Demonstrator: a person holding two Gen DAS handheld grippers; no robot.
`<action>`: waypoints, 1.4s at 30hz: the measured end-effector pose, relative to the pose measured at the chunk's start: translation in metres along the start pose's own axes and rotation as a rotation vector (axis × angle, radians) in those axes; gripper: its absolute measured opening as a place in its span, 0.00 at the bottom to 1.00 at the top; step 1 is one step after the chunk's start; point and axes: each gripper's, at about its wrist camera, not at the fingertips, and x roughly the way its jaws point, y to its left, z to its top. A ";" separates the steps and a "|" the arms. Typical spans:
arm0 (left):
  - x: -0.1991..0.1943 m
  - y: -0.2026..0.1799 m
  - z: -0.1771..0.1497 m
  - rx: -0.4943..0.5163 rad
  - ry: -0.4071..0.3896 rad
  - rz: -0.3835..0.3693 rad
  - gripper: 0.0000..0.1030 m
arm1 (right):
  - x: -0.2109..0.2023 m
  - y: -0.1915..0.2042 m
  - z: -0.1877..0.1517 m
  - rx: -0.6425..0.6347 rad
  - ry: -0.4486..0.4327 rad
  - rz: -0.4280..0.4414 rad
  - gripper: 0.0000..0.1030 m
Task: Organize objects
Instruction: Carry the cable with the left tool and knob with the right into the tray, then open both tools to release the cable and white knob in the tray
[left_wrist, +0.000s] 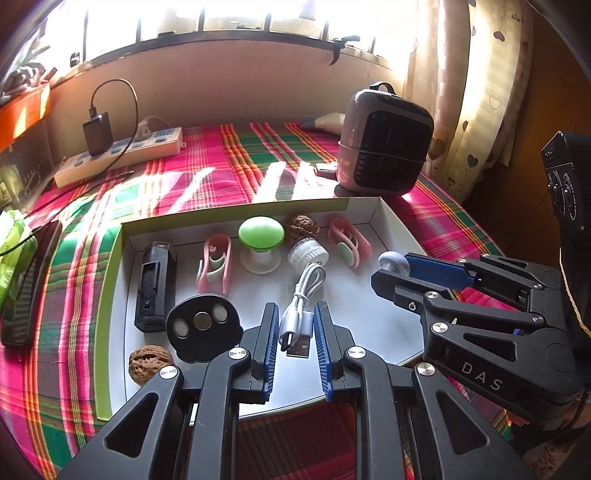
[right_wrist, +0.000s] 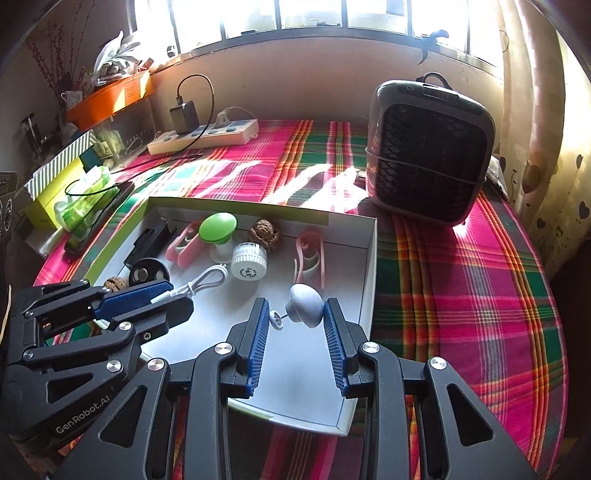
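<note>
A shallow white box on the plaid cloth holds several small items: a black device, two pink clips, a green knob, a white cap, two walnuts and a black disc. My left gripper is open around a coiled white USB cable. My right gripper is open around a grey knob lying near the box's right wall.
A grey fan heater stands behind the box on the right. A white power strip with a black charger lies at the back left. A phone and green packet lie left of the box.
</note>
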 end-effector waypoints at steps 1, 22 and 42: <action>0.002 0.000 0.000 0.001 0.003 0.003 0.17 | 0.002 0.000 0.000 0.000 0.004 -0.002 0.31; 0.013 0.005 0.000 -0.016 0.027 0.010 0.16 | 0.014 0.003 0.002 -0.036 0.005 -0.034 0.31; 0.015 0.007 -0.001 -0.027 0.039 0.025 0.16 | 0.017 0.007 0.001 -0.050 0.009 -0.045 0.31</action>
